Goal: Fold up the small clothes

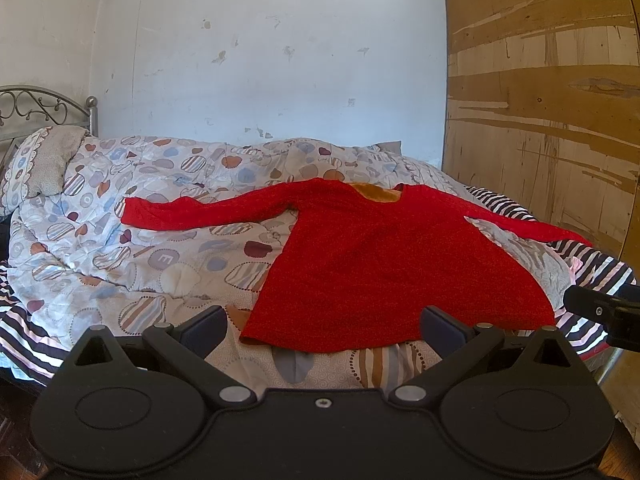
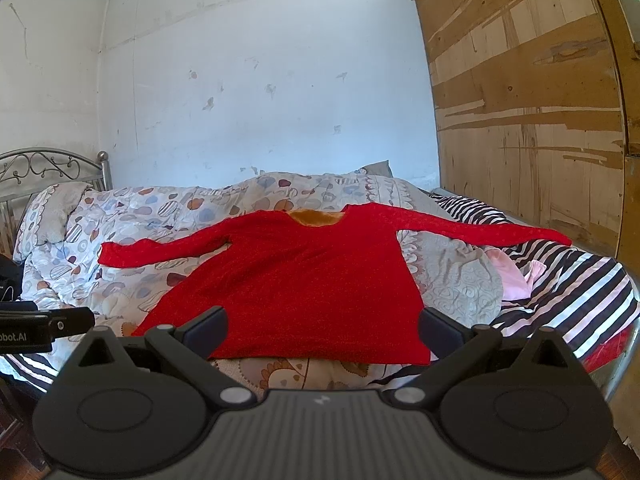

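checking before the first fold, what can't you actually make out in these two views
- Back layer of the red top: both views, hidden under its front.
- Pink cloth: right wrist view, partly tucked under the grey blanket; what it is, unclear.
- Bed near edge: left wrist view, hidden by the open left gripper.

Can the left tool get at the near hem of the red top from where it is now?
Probably yes. The left tool is open and holds nothing, and the red top lies flat on the quilt with its near hem just ahead of the fingers and nothing between.
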The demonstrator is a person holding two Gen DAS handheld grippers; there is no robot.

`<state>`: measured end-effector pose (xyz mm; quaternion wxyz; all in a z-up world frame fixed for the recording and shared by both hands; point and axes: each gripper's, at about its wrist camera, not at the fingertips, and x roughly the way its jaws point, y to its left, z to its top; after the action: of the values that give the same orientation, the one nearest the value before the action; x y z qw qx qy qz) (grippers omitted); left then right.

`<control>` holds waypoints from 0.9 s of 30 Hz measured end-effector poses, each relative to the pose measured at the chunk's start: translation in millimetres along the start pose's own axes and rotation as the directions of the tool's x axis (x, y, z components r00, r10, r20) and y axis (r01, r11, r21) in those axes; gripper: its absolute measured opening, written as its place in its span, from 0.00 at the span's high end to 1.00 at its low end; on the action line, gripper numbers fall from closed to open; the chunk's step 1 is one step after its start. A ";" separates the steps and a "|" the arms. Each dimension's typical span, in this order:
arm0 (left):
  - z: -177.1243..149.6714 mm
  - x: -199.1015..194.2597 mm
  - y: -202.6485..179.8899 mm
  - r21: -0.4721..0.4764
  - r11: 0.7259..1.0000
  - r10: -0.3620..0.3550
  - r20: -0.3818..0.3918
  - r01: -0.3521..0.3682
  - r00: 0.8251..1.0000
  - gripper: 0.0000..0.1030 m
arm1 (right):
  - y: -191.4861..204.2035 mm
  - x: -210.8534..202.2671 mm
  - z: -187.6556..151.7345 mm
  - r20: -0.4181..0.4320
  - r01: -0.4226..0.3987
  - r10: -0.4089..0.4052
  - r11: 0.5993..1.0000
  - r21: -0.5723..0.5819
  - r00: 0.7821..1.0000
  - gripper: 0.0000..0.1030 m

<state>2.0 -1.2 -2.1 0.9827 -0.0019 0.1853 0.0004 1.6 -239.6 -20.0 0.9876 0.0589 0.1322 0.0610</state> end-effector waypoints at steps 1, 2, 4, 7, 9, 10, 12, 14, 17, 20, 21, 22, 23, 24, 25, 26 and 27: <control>-0.3 1.3 0.4 0.000 1.000 0.000 -0.001 0.000 1.000 0.01 | 0.5 0.1 -0.2 0.000 0.000 0.000 1.000 -0.001 1.000 0.00; -0.5 1.8 0.4 0.000 1.000 -0.001 -0.001 0.001 1.000 0.01 | 0.9 0.1 -0.5 0.000 0.000 0.000 1.000 -0.001 1.000 0.00; -0.2 1.4 0.3 0.000 1.000 0.000 -0.001 0.000 1.000 0.01 | 0.8 0.0 -0.4 0.000 0.000 0.000 1.000 -0.001 1.000 0.00; -0.2 1.3 0.2 0.000 1.000 0.001 -0.002 -0.001 1.000 0.01 | 0.7 0.0 -0.4 0.000 0.000 0.000 1.000 0.000 1.000 0.00; -0.1 1.3 0.3 0.000 1.000 0.000 -0.001 0.000 1.000 0.01 | 0.5 0.0 -0.4 0.000 0.000 0.000 1.000 0.000 1.000 0.00; -0.2 1.5 0.2 -0.001 1.000 0.000 -0.002 0.000 1.000 0.01 | 0.4 0.1 -0.5 0.000 0.000 0.000 1.000 0.000 1.000 0.00; -0.2 1.3 0.2 -0.001 1.000 0.000 -0.001 0.000 1.000 0.01 | 0.2 0.4 -0.6 -0.002 -0.001 0.001 1.000 0.000 1.000 0.00; -0.1 1.2 0.2 -0.001 1.000 0.000 -0.002 0.000 1.000 0.01 | 0.0 0.2 -0.5 -0.001 -0.001 0.001 1.000 0.001 1.000 0.00; -0.2 1.2 0.3 -0.001 1.000 0.000 -0.002 0.000 1.000 0.01 | 1.6 0.8 -0.9 -0.002 -0.002 0.002 1.000 0.001 1.000 0.00; -0.4 1.8 0.1 -0.001 1.000 0.001 -0.003 -0.001 1.000 0.01 | 1.6 0.8 -0.8 -0.003 -0.002 0.002 1.000 0.001 1.000 0.00; -0.3 1.4 -0.1 -0.002 1.000 0.001 -0.003 -0.001 1.000 0.01 | 1.6 0.9 -0.9 -0.002 -0.002 0.002 1.000 0.001 1.000 0.00; -0.7 1.7 0.1 -0.002 1.000 0.000 -0.003 0.000 1.000 0.01 | 1.8 1.0 -1.0 -0.002 -0.002 0.002 1.000 0.000 1.000 0.00; -0.6 1.7 0.0 -0.002 1.000 0.001 -0.003 -0.001 1.000 0.01 | 1.6 1.0 -0.8 -0.003 -0.002 0.002 1.000 0.000 1.000 0.00; -0.7 1.8 0.0 -0.001 1.000 0.001 -0.003 -0.001 1.000 0.01 | 1.5 1.0 -0.8 -0.003 -0.002 0.002 1.000 0.001 1.000 0.00; -0.7 1.9 0.0 -0.002 1.000 0.001 -0.004 -0.001 1.000 0.01 | 1.9 1.2 -1.2 -0.003 -0.002 0.002 1.000 0.001 1.000 0.00; -0.8 1.9 0.1 -0.002 1.000 0.000 -0.003 0.000 1.000 0.01 | 1.6 1.1 -0.9 -0.003 -0.001 0.001 1.000 0.001 1.000 0.00; -1.0 1.9 -0.1 -0.002 1.000 0.000 -0.003 0.000 1.000 0.01 | 1.5 1.2 -0.9 -0.003 -0.001 0.001 1.000 0.001 1.000 0.00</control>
<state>3.4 -1.2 -3.8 0.9824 -0.0031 0.1866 0.0005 2.4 -237.8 -21.0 0.9873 0.0594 0.1337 0.0617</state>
